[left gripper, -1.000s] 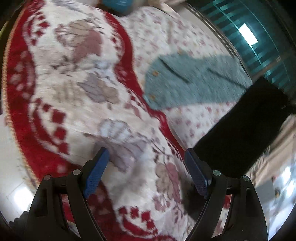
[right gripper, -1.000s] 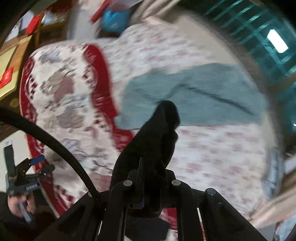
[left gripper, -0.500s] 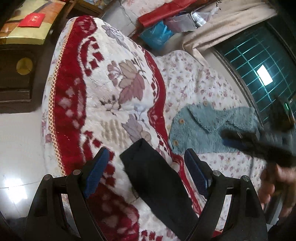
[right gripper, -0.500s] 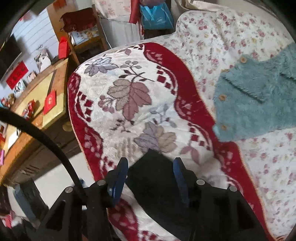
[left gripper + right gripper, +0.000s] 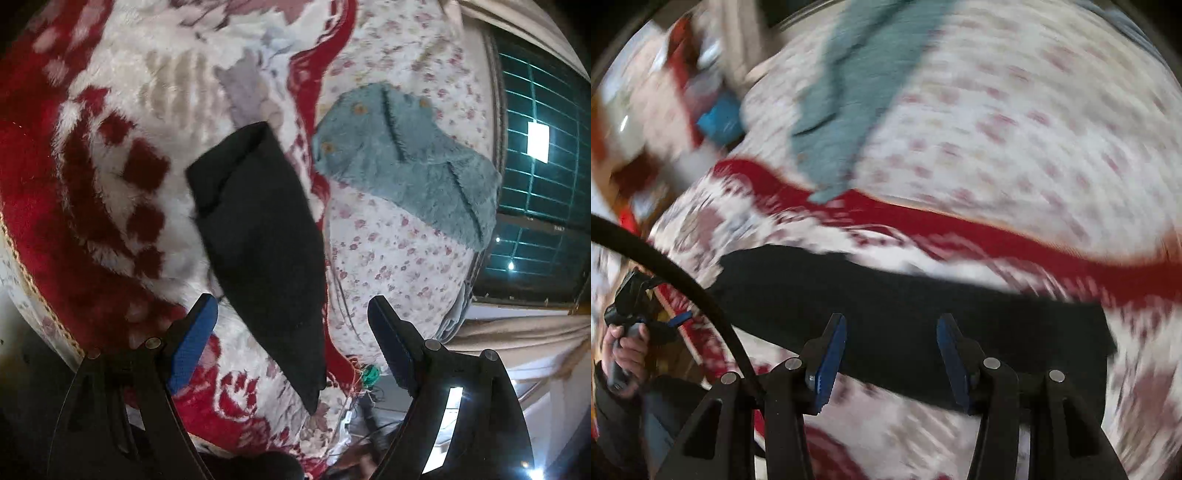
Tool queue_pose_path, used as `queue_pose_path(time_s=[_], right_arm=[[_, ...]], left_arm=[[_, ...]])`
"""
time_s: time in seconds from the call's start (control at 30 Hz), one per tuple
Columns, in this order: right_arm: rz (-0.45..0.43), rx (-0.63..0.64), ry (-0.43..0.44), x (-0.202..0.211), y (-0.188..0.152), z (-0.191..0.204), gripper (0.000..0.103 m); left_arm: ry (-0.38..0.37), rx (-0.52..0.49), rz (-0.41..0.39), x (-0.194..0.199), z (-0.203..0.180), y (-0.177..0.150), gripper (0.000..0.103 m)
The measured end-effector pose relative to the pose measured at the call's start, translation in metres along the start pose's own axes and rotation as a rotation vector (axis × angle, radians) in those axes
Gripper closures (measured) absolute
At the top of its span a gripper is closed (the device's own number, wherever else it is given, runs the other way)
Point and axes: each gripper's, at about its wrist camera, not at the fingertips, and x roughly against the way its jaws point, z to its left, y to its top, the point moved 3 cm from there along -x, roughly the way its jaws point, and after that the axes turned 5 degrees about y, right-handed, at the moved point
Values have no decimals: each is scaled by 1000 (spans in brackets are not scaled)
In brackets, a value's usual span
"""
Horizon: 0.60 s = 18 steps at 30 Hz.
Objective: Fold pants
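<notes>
Red-and-white blanket (image 5: 110, 192), black pants (image 5: 258, 236) lying flat, left gripper (image 5: 291, 339) and right gripper (image 5: 892, 354) jaws wide apart, empty

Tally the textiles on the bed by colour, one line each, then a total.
Black: 1, the pants
Teal: 1, the fuzzy buttoned garment
Red and white: 1, the plush blanket
White with small flowers: 1, the floral sheet
Total: 4

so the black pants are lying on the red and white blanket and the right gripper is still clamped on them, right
Not quite. The pants do lie on the blanket, but the right gripper is open; its fingers stand apart and press on nothing, as the right wrist view shows.
</notes>
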Motion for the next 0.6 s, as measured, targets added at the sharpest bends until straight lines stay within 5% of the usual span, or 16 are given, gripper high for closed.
queue_pose_path(time_s=[0.13,0.27,0.6], right_arm=[[-110,-240,64,5,-56,-60,54],[-223,-490,112,22,-68,-105,54],[-197,-443,145,13,-67,-94,54]], left_arm=[[-92,-5,15,-12,-1,6,19],[-78,-20,20,-30,1,13,19],[-105,-5,33,-42,7,14,19]])
